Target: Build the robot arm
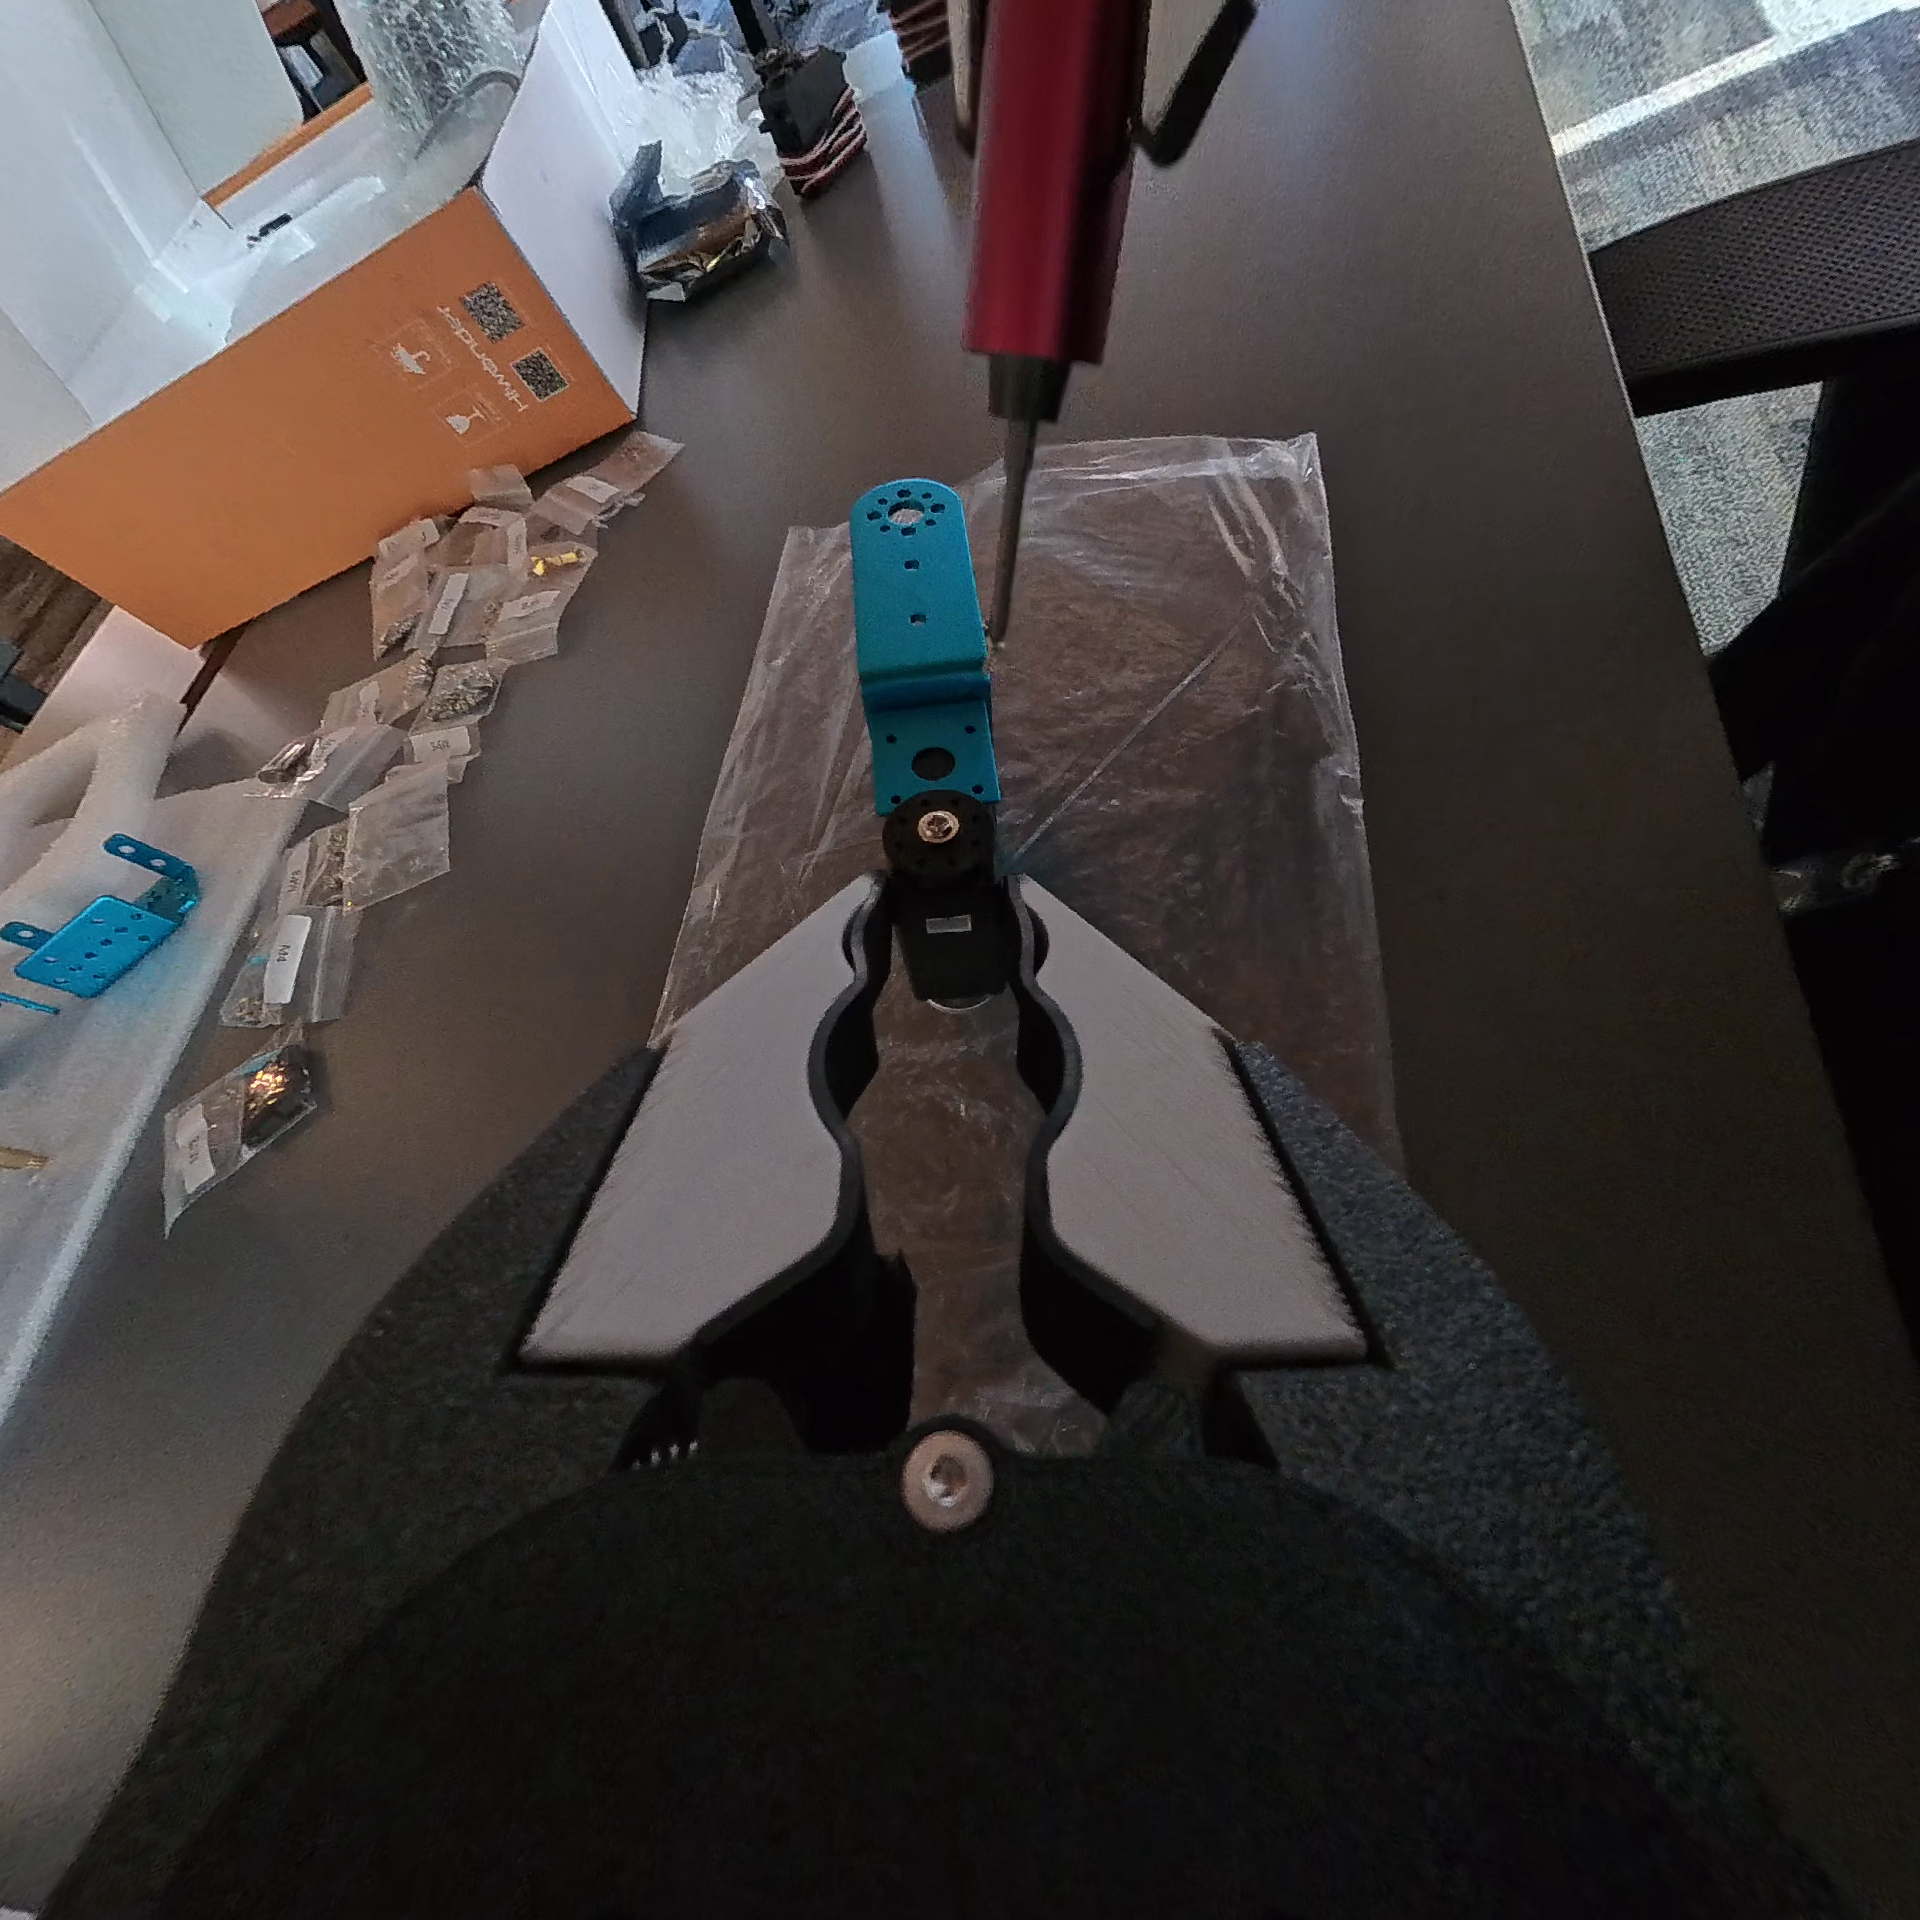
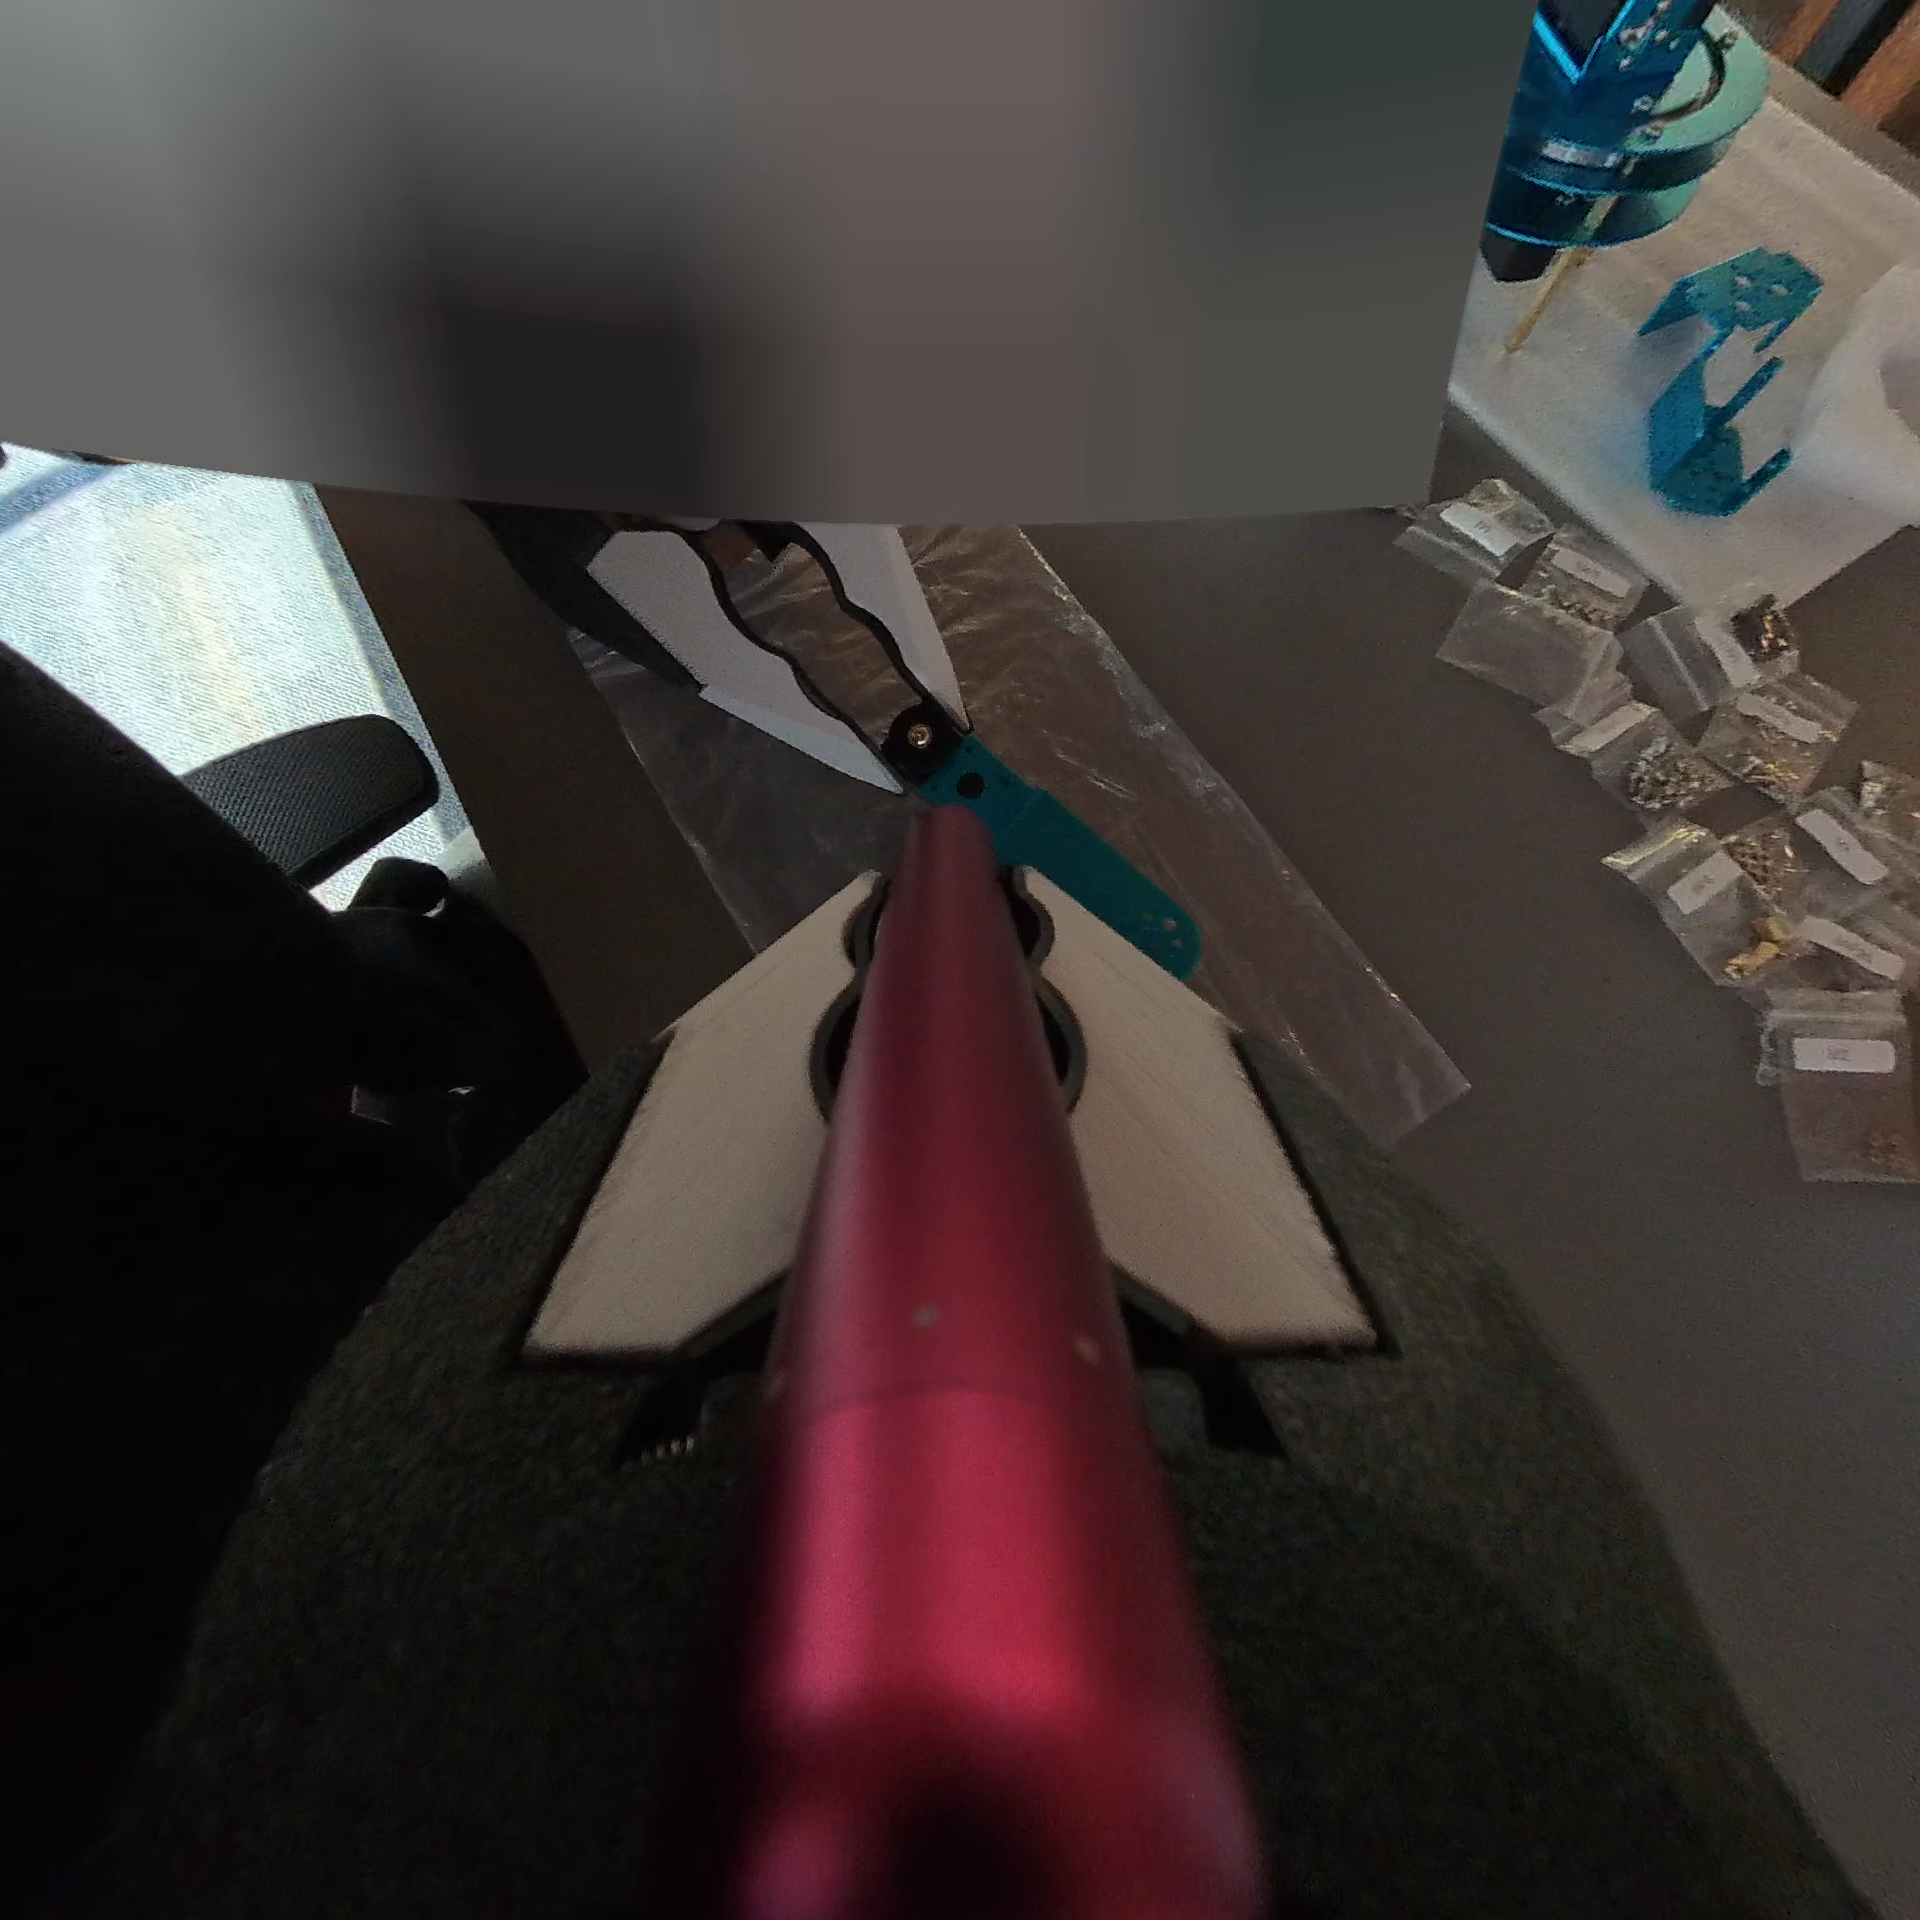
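My left gripper [image 1: 943, 904] is shut on a small black servo [image 1: 951, 940] with a round black horn and a brass screw [image 1: 940, 828] on top. A blue metal bracket [image 1: 920, 644] is joined to the servo and sticks out ahead over a clear plastic bag [image 1: 1174, 665]. My right gripper [image 2: 951, 883] is shut on a red screwdriver [image 2: 935, 1299]. In the left wrist view the red screwdriver [image 1: 1049, 177] comes down from above, its thin bit [image 1: 1010, 530] touching down beside the bracket's right edge. The servo [image 2: 920, 746] and bracket [image 2: 1081, 873] also show in the right wrist view.
A dark table [image 1: 1507, 727] carries an orange and white box [image 1: 312, 416], several small bags of screws [image 1: 436, 665], white foam [image 1: 73, 769] with more blue brackets [image 1: 104, 925], and another servo [image 1: 821, 114] at the back. A black chair [image 1: 1766, 291] stands on the right. Some 10 cm of space lies between my two pairs of fingers.
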